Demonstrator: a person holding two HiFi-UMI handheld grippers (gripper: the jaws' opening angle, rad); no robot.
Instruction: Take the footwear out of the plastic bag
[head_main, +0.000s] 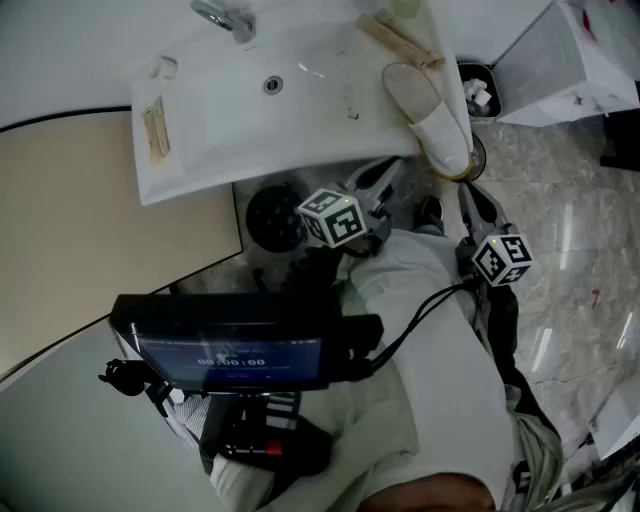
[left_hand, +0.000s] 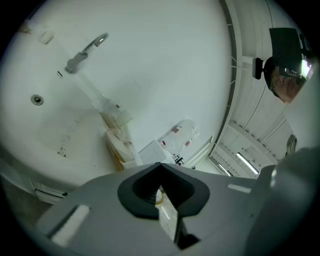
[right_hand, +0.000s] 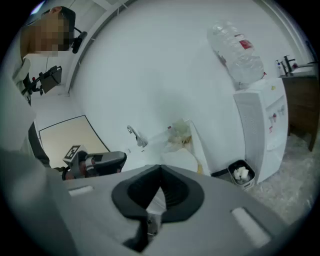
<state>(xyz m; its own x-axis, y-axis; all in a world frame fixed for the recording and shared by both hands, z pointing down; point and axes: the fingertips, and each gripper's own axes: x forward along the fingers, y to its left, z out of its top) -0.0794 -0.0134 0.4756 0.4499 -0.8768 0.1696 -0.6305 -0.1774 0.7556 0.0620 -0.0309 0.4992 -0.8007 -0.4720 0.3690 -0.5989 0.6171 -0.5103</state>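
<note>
The white counter (head_main: 230, 110) with its sink filled the top of the head view, a water dispenser (head_main: 560, 60) standing to its right. A white slipper (head_main: 430, 110) lay at the counter's right end, its tip over the front edge, touching a crumpled clear plastic bag (right_hand: 175, 131) behind it. The left gripper (left_hand: 160, 167) and the right gripper (right_hand: 160, 170) hung below that edge, near the slipper, each fully closed and empty. A small bin (head_main: 480, 90) stood beside the dispenser.

Dim, bluish light; both gripper views bulge with dark corners.
</note>
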